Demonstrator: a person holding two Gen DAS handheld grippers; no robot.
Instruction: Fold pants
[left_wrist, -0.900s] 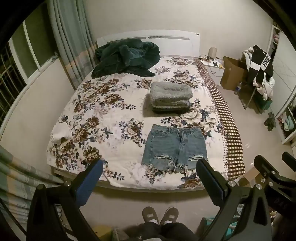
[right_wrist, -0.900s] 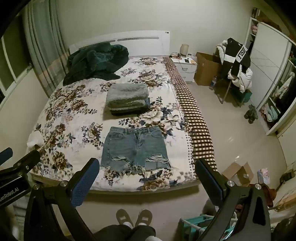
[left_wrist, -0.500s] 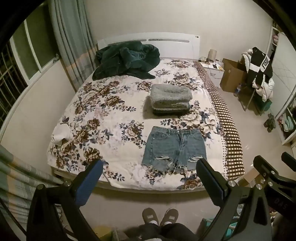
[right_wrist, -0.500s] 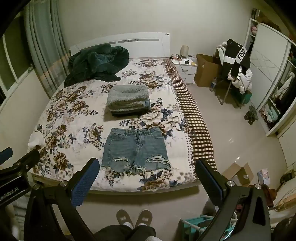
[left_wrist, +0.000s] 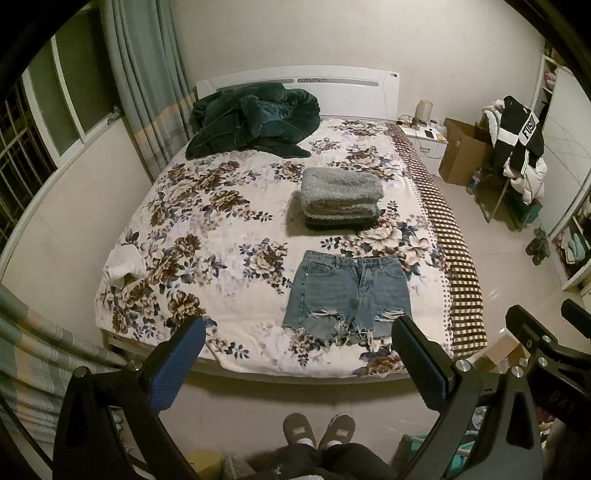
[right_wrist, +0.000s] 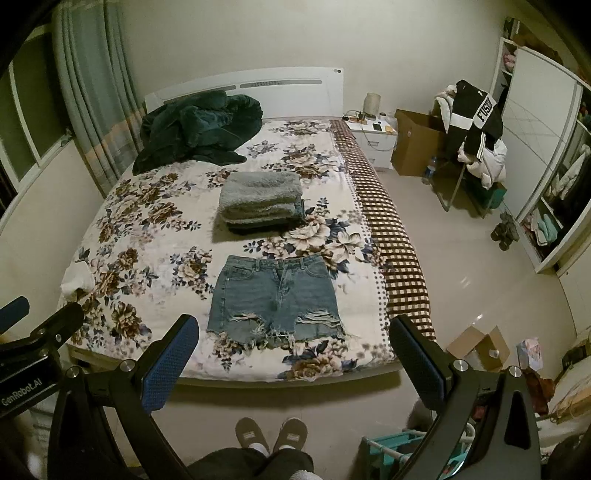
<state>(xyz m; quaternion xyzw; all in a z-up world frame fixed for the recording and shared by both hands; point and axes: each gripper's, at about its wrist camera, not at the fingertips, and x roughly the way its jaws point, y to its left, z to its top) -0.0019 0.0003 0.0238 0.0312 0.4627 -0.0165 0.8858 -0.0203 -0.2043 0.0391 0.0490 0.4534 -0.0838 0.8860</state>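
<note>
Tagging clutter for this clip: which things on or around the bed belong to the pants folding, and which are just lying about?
Part of the job:
denim shorts
left gripper
right gripper
bed

Just lying about:
grey folded blankets
dark green coat
white cloth
cardboard box

Black handheld grippers, blue pads

Left gripper (left_wrist: 297, 354) and right gripper (right_wrist: 293, 352): silver screws, white "GenRobot.AI" lettering; grey slippers (right_wrist: 271, 435), dark trousers.

Dim yellowish indoor light; sharp, fisheye-bent edges.
</note>
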